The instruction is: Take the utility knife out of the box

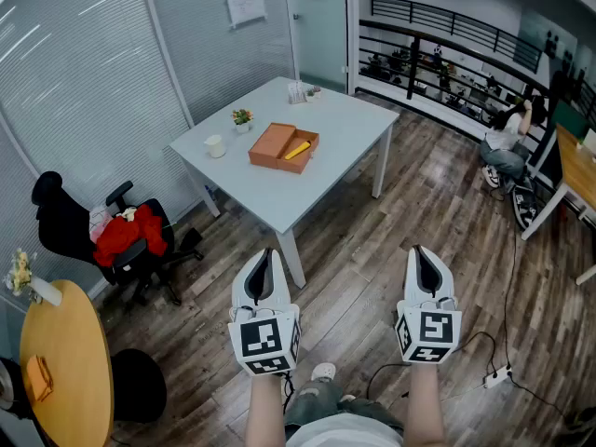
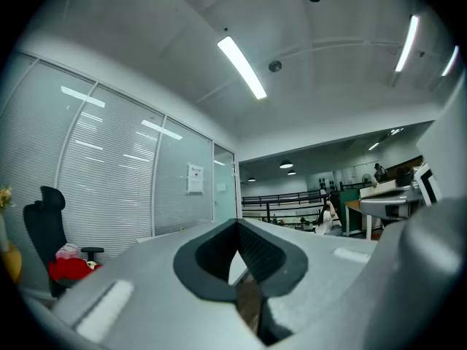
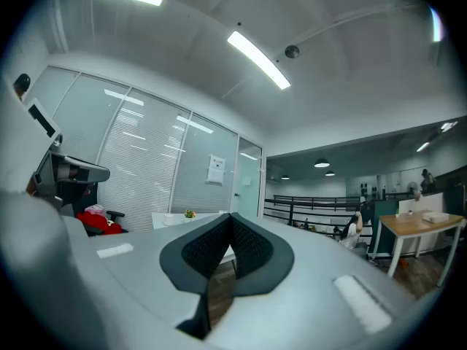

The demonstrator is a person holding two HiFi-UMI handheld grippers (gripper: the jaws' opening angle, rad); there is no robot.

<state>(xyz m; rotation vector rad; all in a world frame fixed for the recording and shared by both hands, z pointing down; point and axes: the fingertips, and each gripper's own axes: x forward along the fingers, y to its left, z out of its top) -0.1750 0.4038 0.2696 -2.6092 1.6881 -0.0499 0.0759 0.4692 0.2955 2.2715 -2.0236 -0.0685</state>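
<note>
An open orange-brown box (image 1: pixel 277 144) lies on the white table (image 1: pixel 279 194) far ahead in the head view, with a yellow utility knife (image 1: pixel 297 150) lying in its right half. My left gripper (image 1: pixel 265 261) and right gripper (image 1: pixel 426 258) hang side by side over the wooden floor, well short of the table. Both are shut with nothing between the jaws. In the left gripper view (image 2: pixel 237 250) and the right gripper view (image 3: pixel 231 240) the dark pads meet at the tips. The box is hidden in both gripper views.
A white cup (image 1: pixel 215 145) and a small potted plant (image 1: pixel 242 117) stand on the table left of the box. A black chair with red cloth (image 1: pixel 121 236) is at the left, a round wooden table (image 1: pixel 65 361) at the lower left. A seated person (image 1: pixel 507 138) is at the far right.
</note>
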